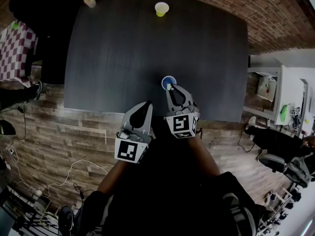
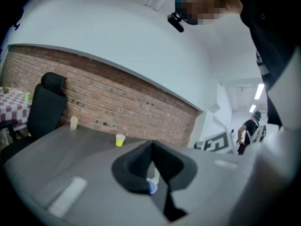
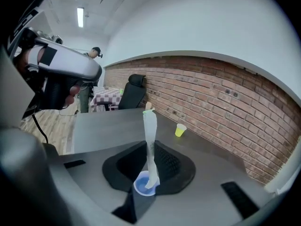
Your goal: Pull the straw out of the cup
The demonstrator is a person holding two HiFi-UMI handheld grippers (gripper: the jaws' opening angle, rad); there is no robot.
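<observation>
R claw [image 3: 149, 149] pinched the straw [image 3: 150, 126] just above the blue cup [image 3: 140, 189] it stood in; L claw [image 2: 151, 147] was pressed together, empty, short of the cup. Straw looked light & crushable, so best gripped low by the cup rim, gently.

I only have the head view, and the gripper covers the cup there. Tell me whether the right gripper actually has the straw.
Observer: Yes. The right gripper view shows the right gripper shut on the straw, which rises above the jaws.
Operator: Report where its lower end is.
Observer: Down inside the blue cup, not pulled out yet.
Operator: Now check the left gripper.
Observer: Its jaws are together and hold nothing.
</observation>
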